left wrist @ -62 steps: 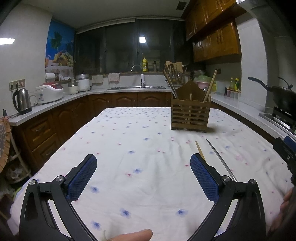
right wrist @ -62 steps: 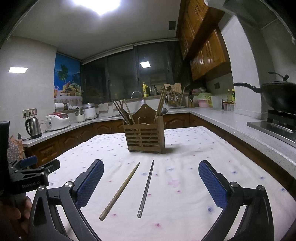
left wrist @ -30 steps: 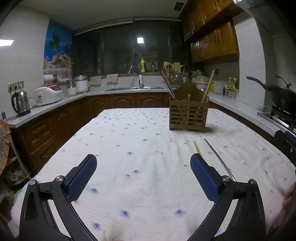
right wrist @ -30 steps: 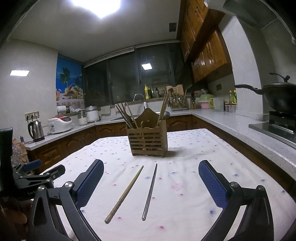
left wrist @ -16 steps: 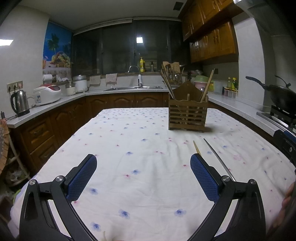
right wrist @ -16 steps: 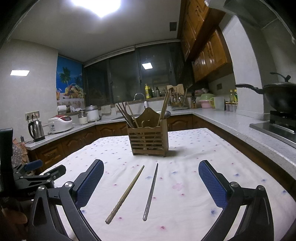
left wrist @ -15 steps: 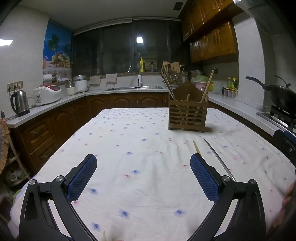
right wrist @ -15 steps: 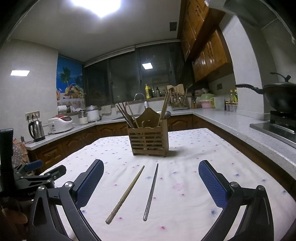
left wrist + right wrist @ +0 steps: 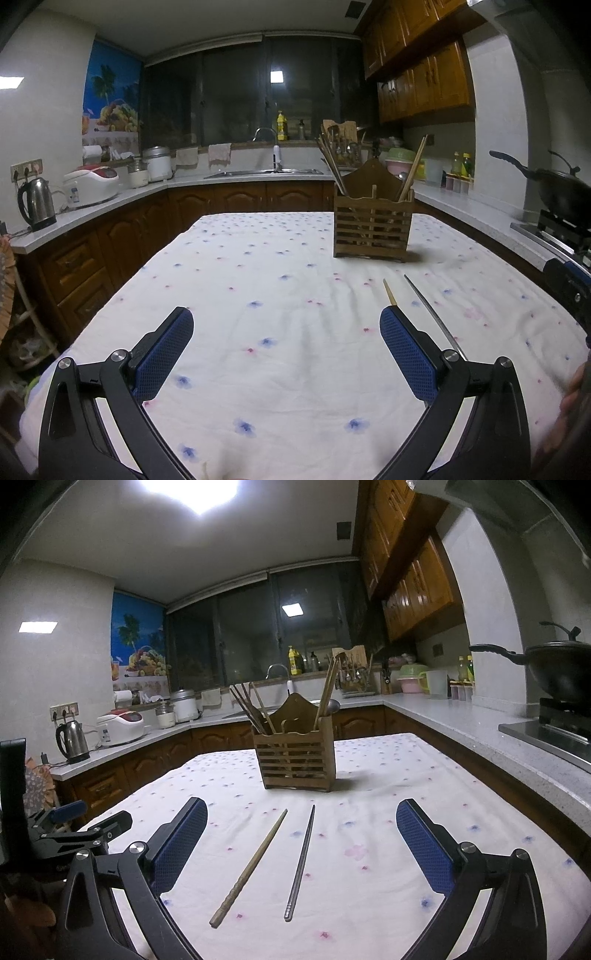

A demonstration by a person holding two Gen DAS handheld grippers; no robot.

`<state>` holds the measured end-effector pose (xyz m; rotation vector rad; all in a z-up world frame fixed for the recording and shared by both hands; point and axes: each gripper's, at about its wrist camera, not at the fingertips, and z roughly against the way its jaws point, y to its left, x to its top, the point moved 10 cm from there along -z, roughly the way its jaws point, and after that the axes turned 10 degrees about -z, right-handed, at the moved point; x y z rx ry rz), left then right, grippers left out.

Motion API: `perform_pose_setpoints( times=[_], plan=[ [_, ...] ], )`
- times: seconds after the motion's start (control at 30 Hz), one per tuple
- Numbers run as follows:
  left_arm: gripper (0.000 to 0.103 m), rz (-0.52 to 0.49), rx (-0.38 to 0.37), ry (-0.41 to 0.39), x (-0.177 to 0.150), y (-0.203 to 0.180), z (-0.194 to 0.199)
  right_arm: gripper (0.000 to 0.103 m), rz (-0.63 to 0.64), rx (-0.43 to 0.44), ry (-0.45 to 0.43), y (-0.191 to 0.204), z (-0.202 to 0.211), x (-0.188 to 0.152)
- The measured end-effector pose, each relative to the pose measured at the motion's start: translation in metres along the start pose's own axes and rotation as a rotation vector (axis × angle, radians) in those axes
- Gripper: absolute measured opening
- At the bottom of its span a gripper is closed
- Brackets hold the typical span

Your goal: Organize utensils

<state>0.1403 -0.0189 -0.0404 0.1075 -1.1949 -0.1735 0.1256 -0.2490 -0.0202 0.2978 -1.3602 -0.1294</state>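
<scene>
A wooden slatted utensil holder (image 9: 297,761) stands upright on the flowered tablecloth (image 9: 369,849), with several chopsticks and a spoon in it; it also shows in the left wrist view (image 9: 372,230). A wooden chopstick (image 9: 251,867) and a metal chopstick (image 9: 301,860) lie side by side in front of it, between my right fingers. My right gripper (image 9: 302,840) is open and empty above them. My left gripper (image 9: 286,345) is open and empty; the wooden chopstick (image 9: 388,291) and the metal chopstick (image 9: 430,312) lie by its right finger, partly hidden.
Dark wood cabinets and a grey counter ring the table. A kettle (image 9: 35,203) and rice cooker (image 9: 90,184) stand left, a sink (image 9: 264,171) at the back, a black wok (image 9: 557,672) on the stove at right. The left gripper shows at the right view's left edge (image 9: 74,830).
Both views have shifted only slightly; the holder sits a little further right in the right wrist view. Both grippers stay open and the chopsticks have not moved.
</scene>
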Motion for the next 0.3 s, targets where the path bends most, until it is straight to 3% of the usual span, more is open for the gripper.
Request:
perform_pose_setpoints(
  times=[0.3],
  plan=[
    [0.103,0.004,-0.026,0.022,0.0022,-0.0027,-0.0085,0.103,-0.012,-0.011,0.025,-0.0031,-0.0075,-0.0013]
  ],
)
